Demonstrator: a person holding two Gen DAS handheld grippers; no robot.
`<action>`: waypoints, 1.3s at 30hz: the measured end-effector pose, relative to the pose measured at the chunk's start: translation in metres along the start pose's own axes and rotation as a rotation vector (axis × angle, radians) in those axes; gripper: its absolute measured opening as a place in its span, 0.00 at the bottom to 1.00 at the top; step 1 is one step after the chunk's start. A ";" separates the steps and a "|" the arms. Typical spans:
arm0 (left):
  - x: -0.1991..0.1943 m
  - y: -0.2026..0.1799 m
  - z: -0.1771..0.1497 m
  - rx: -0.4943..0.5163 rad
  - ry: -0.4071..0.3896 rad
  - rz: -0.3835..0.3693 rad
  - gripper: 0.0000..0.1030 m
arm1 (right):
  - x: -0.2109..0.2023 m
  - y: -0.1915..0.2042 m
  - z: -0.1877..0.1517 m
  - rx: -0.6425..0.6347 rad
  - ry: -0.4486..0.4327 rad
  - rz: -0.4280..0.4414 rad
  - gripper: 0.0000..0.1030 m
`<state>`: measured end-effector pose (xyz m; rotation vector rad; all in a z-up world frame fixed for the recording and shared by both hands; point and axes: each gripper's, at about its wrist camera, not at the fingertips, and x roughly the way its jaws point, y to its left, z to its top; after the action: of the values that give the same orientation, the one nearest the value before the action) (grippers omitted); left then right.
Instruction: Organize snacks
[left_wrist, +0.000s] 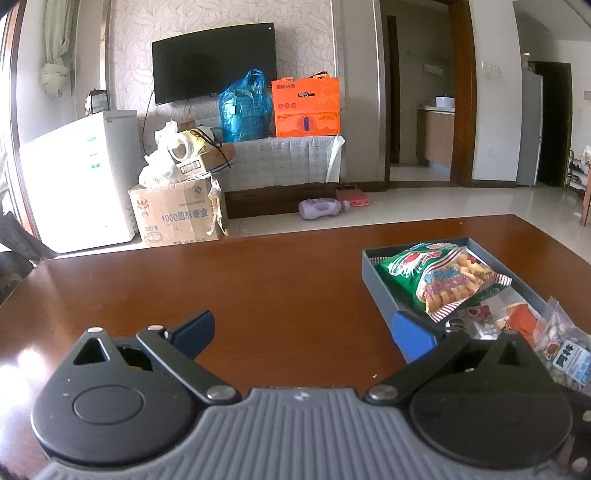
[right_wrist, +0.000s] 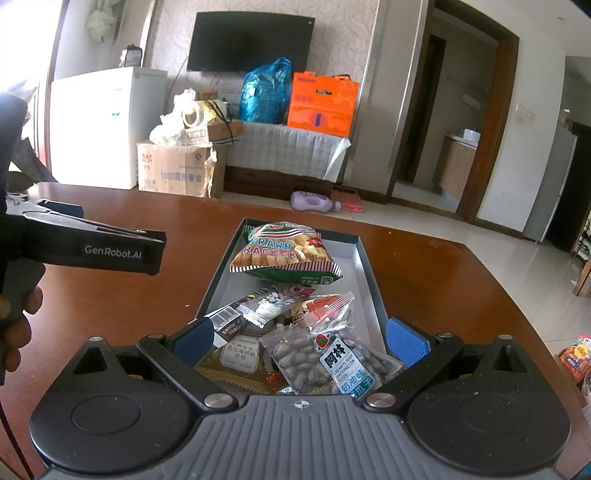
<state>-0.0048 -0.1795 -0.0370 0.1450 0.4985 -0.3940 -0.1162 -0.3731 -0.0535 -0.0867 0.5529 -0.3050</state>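
Progress is judged to be well along: most of the snacks visible are already gathered in the grey tray (right_wrist: 364, 254), which lies on the brown table (right_wrist: 147, 295) at about 12 o'clock from the right gripper (right_wrist: 300, 341). At the tray's far end a green prawn cracker bag (right_wrist: 284, 251) is seen; nearer, a dark wrapped bar (right_wrist: 245, 314), a tan packet (right_wrist: 238, 356) and a clear bag of melon seeds (right_wrist: 325, 354) are piled against one another, the seed bag uppermost. At 3 o'clock, at the frame edge, an orange packet (right_wrist: 574, 356) is left outside the tray, so some sorting is judged to remain. The right gripper's jaws are spread wide over the near pile, nothing pinched. The left gripper (left_wrist: 303, 332) is likewise spread and empty, over bare table with the tray at its 2 o'clock; no contact can be made out
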 end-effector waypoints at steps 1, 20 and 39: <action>0.000 0.000 0.000 -0.001 0.002 0.000 1.00 | 0.000 0.000 0.000 0.001 0.000 -0.001 0.98; 0.006 -0.003 -0.006 0.013 0.023 0.028 1.00 | -0.020 -0.009 0.010 0.070 -0.147 0.031 1.00; 0.007 -0.005 -0.004 0.011 0.026 0.025 1.00 | -0.007 0.003 0.005 0.002 -0.055 0.014 1.00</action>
<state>-0.0031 -0.1849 -0.0444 0.1670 0.5202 -0.3713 -0.1184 -0.3677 -0.0458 -0.0893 0.4984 -0.2887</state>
